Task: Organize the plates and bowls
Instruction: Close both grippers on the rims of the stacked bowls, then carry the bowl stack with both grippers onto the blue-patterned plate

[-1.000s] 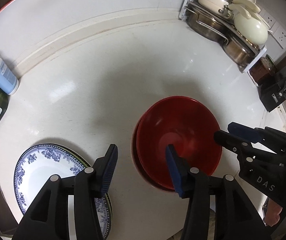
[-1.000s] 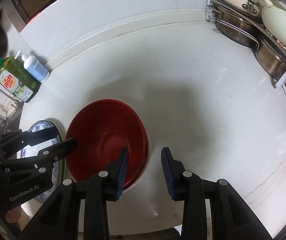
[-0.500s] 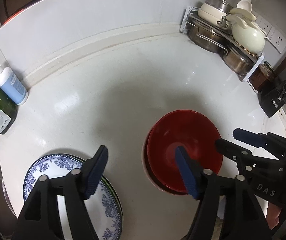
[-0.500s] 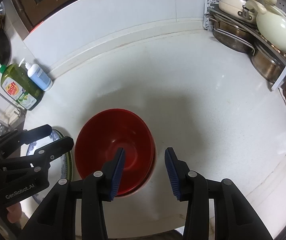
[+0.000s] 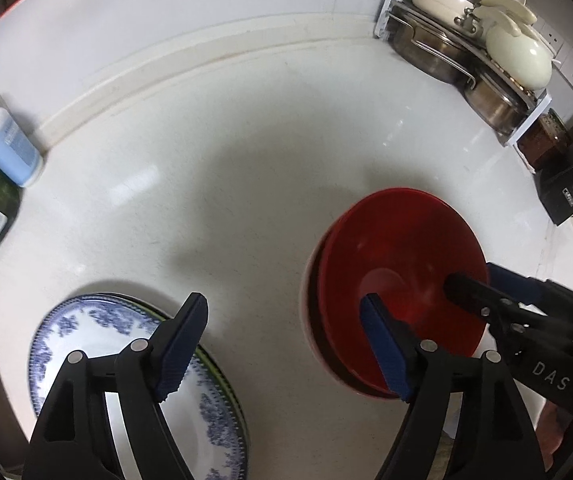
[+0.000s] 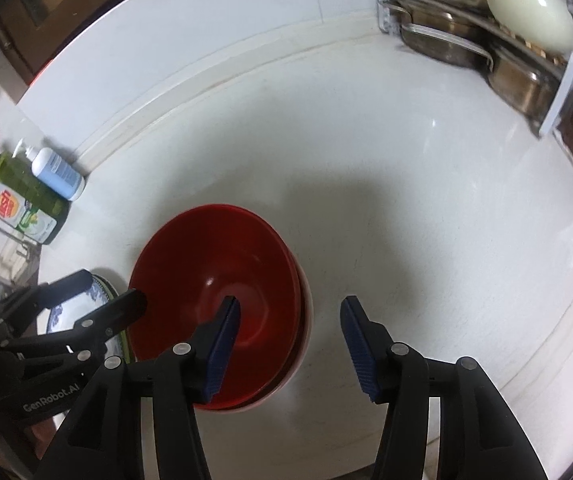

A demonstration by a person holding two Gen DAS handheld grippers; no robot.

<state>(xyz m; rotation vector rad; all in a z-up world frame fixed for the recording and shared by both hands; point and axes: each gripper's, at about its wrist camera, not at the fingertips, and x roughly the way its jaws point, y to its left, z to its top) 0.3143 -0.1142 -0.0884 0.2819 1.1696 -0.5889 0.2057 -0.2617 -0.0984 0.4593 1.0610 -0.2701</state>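
A: White speckled bench [image 5: 246, 168], glossy, meeting a pale tiled wall; steel pots [image 5: 442, 54] on a rack in the far corner, soap bottles [image 6: 34, 188] at the far left. How far along does the tidying look?

B: Mostly done, I'd judge. The red bowls [image 5: 398, 276] sit nested in one stack, right under the fingers of both tools. The blue-patterned plate [image 5: 126, 360] lies on top of at least one green-rimmed plate, beneath the left hand-held gripper [image 5: 286, 348].

A: Are the tools holding anything?

B: No. The left hand-held gripper stands wide and has just been opening, with only bare bench between its fingers. The right hand-held gripper [image 6: 290, 348] is about half open, also just opening; its left finger hangs over the bowl's hollow, nothing pinched.

A: Materials?

B: Bowls smooth, shiny, deep and round, likely plastic or lacquer. Plate glazed, shallow, probably ceramic, so slippery and breakable. Finger pads ribbed blue.

A: What's left?

B: Nothing loose that I can see.
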